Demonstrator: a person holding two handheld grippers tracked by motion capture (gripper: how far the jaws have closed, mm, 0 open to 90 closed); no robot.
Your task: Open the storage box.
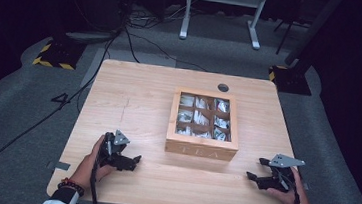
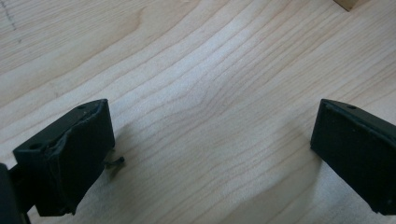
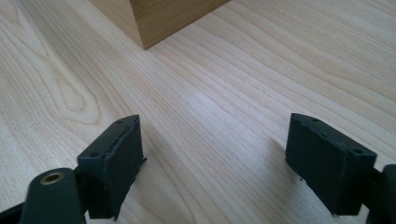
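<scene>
Seemingly nothing is being handled yet: the left gripper and right gripper, jaws spread, are being rested low in frame, flanking the glass-lidded wooden tea box, probably to be approached next.

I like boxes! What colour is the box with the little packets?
Light brown wood, the tea box; seen best in the high view.

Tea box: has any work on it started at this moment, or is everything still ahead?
Nothing looks done: the tea box sits closed, sachets visible through its lid. Nothing is in hand: the left gripper and right gripper rest open on the table, either side of it. Any handling remains.
</scene>
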